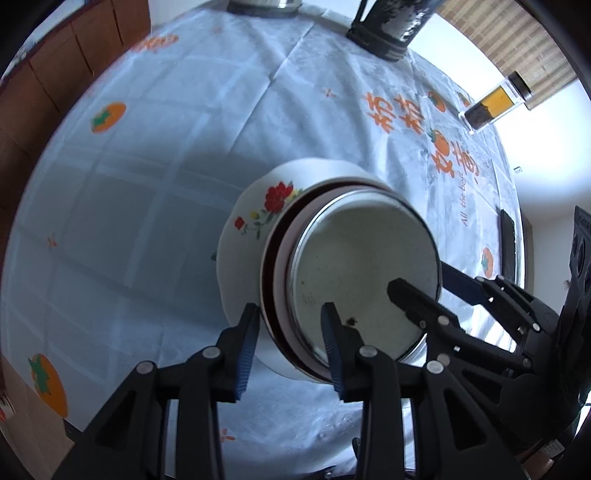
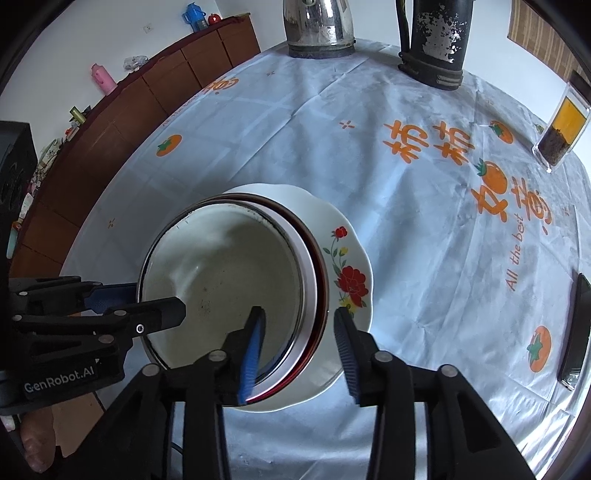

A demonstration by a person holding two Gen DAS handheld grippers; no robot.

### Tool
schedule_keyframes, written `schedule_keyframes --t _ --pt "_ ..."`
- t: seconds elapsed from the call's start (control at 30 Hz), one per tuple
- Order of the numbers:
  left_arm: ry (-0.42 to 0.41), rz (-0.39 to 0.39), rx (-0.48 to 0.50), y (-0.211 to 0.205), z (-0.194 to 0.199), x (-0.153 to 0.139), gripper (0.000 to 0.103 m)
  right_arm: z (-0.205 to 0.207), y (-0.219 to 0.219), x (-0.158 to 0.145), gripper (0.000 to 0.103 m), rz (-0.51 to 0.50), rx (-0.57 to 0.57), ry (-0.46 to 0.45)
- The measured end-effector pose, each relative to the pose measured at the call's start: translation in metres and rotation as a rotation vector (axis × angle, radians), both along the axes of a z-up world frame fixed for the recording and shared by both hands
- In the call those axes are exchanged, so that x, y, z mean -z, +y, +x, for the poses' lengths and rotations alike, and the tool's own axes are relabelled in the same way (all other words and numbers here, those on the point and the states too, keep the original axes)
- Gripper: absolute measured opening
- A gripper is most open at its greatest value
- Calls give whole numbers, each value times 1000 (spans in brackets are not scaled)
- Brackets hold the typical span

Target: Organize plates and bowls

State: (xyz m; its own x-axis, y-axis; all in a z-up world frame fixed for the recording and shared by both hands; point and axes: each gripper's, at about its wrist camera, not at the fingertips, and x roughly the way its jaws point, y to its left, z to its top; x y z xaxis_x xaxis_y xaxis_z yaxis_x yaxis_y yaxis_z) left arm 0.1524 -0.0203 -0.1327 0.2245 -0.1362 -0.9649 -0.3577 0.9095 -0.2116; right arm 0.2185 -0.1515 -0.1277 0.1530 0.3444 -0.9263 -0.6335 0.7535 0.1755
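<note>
A stack stands on the table: a white flowered bowl (image 1: 255, 221) at the bottom, a red-rimmed dish (image 1: 275, 273) inside it, and a metal-rimmed enamel bowl (image 1: 362, 266) on top. My left gripper (image 1: 291, 339) is open, its jaws straddling the stack's near rim. My right gripper (image 2: 301, 343) is open and straddles the opposite rim; the flowered bowl (image 2: 351, 266) and the enamel bowl (image 2: 221, 273) show there. Each gripper also appears in the other's view, the right one (image 1: 436, 291) and the left one (image 2: 147, 306).
The table wears a light blue cloth with orange persimmon prints (image 2: 406, 206). At the far edge stand a metal kettle (image 2: 317, 29), a dark worn thermos (image 2: 436, 40) and a clear jar of tea (image 2: 561, 125). A phone (image 2: 574, 325) lies at right. A wooden cabinet (image 2: 147, 96) runs along the left.
</note>
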Motion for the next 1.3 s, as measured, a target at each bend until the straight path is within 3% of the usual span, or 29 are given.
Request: schedule_keyframes --t 0.07,0.43,0.63,0.77,0.9,1.3 --pt "-16 27 8 -2 -2 -6 41 -4 -2 -5 54 1 -2 -30" --pt "-144 139 48 -15 -22 -56 47 -34 -35 -52 55 89 43 -171" --pt "-260 224 73 -29 -40 -89 57 -56 -56 -87 55 148 89 -325" --pt "-341 251 78 -38 -52 -105 66 -75 -67 -107 66 189 115 -448" --pt "-417 281 83 -46 -61 -121 75 -90 -76 -125 68 240 136 -543" --pt "-476 299 72 -48 -77 -136 75 -107 -85 -142 68 267 165 -592"
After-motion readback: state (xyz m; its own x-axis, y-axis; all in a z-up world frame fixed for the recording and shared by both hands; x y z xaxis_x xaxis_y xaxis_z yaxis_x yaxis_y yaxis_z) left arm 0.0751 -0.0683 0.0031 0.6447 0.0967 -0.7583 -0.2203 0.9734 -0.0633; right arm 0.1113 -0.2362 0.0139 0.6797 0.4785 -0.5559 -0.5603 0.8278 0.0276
